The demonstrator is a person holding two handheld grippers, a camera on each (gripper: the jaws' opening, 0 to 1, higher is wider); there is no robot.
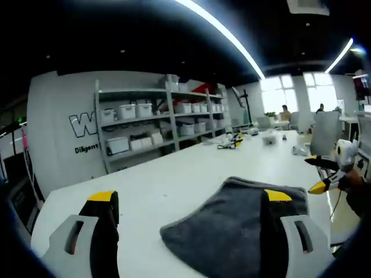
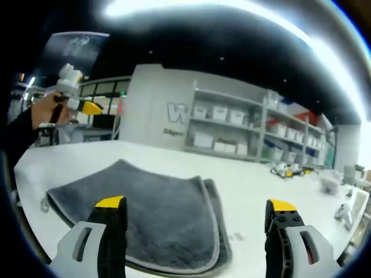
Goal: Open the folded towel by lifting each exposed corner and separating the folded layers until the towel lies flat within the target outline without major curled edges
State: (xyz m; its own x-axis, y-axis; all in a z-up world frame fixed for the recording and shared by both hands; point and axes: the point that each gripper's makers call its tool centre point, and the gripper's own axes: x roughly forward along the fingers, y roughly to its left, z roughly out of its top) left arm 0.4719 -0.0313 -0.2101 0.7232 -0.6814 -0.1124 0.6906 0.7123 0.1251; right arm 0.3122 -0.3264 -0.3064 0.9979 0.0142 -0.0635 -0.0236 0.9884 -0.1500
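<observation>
Left gripper view: your left gripper (image 1: 191, 205) hovers open-jawed above the folded grey towel (image 1: 232, 231); your right gripper (image 2: 197, 211) hovers likewise, gripping nothing.

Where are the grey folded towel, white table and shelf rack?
Grey folded terry towel (image 2: 156, 217), right gripper view, top layer.
White table (image 1: 174, 179), left gripper view, bare top.
Grey metal shelf rack (image 1: 169, 116), left gripper view, upright post.

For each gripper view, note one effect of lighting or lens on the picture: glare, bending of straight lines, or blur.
Left gripper view: ceiling light strips curve into arcs and the windows wash out white. Right gripper view: a ceiling light flares broadly along the top, the shelving leans and bows, and the grey towel stays fairly sharp.
</observation>
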